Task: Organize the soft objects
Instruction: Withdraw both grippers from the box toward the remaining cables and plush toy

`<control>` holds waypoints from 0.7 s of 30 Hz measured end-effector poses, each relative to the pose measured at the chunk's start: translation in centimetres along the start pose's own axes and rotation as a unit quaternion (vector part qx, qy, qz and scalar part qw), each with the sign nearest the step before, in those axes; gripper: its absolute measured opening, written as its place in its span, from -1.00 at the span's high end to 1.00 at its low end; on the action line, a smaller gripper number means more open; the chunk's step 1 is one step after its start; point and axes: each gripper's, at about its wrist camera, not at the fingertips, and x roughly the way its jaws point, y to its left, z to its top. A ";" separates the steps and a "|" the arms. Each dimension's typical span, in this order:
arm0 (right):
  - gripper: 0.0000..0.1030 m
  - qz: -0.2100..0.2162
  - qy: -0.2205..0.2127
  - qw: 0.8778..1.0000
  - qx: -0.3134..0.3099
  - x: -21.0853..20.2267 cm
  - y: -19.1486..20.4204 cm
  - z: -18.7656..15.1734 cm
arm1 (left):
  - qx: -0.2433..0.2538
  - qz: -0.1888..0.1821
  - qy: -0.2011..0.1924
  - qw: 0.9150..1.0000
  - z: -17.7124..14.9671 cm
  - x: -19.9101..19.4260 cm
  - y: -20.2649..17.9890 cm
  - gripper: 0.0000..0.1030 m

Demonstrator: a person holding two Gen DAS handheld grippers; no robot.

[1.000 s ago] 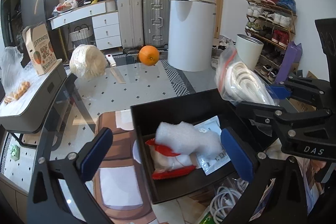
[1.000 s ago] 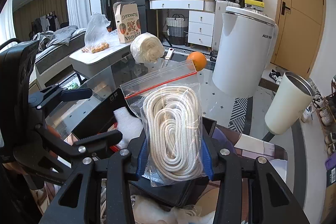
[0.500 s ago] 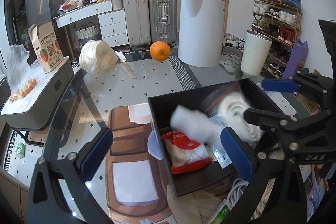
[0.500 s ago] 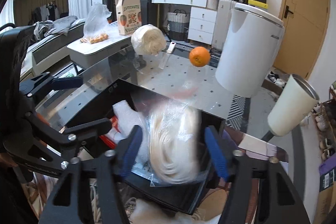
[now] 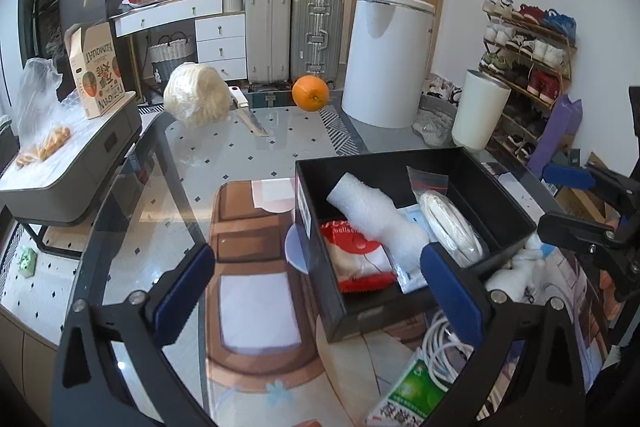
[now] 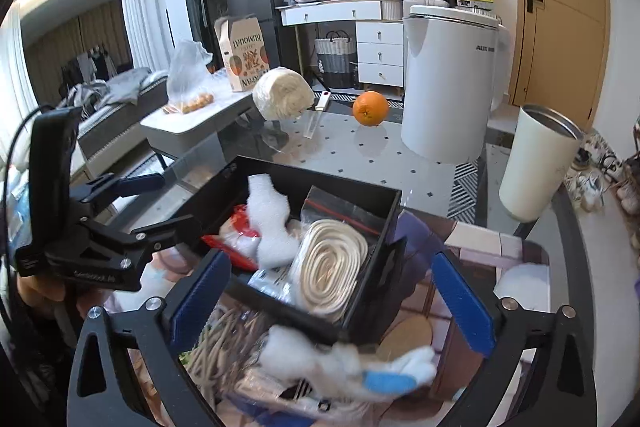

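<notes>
Both tools (image 5: 320, 283) (image 6: 332, 291) gape wide over box (image 5: 496, 179) rim.

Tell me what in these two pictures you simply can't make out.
- Right wrist view: the white fluffy thing below the black box is motion-blurred; what it is stays unclear.
- Left wrist view: the green packet is cut off by the bottom edge and the jaws' frame.
- Both views: the red snack bag is half covered by white foam, so its print is unreadable.
</notes>
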 end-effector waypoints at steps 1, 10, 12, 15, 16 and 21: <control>-0.99 0.002 -0.002 1.000 0.002 -0.3 0.0 -0.2 | 0.000 -0.003 -0.002 1.000 -0.2 -0.4 0.0 -1.00; -0.99 -0.011 0.003 1.000 -0.001 -2.2 0.4 -2.4 | 0.015 0.000 0.000 1.000 -2.5 -2.0 -0.6 -1.00; -0.99 -0.011 0.007 1.000 0.000 -2.4 0.4 -2.9 | 0.018 -0.007 0.004 1.000 -3.0 -2.2 -0.9 -1.00; -0.99 -0.020 0.008 1.000 -0.011 -2.8 0.7 -3.8 | 0.019 -0.019 0.009 1.000 -3.7 -2.5 -1.3 -1.00; -0.99 -0.021 0.009 1.000 -0.011 -2.9 0.6 -4.0 | 0.021 -0.018 0.012 1.000 -4.0 -2.6 -1.5 -1.00; -0.99 -0.023 0.017 0.999 0.013 -3.5 -0.2 -5.6 | 0.032 -0.025 0.025 0.999 -5.1 -2.6 -2.6 -1.00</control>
